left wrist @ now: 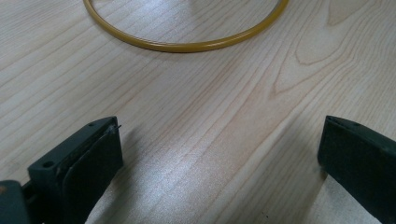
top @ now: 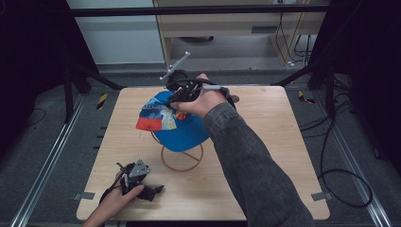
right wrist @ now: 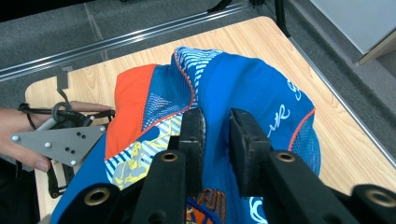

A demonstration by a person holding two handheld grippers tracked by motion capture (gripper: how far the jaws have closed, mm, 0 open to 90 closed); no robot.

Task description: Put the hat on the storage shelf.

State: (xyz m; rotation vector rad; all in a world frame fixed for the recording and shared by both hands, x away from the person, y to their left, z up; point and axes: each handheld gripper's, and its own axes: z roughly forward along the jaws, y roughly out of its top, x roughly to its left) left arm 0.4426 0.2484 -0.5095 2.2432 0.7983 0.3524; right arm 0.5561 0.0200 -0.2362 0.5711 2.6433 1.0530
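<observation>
Right arm, grey sleeve, stretches diagonally up across the table, wrist bent; right hand grips the right gripper pointing down, jaws a narrow gap apart, pads not pressing. Left hand sits low at the near left edge, left gripper lying level, jaws spread wide, nothing between them.

**Around my work area**

I see a pale wooden desk set between metal floor rails. A light cabinet stands far behind, and black cables loop across the grey floor at right.
</observation>
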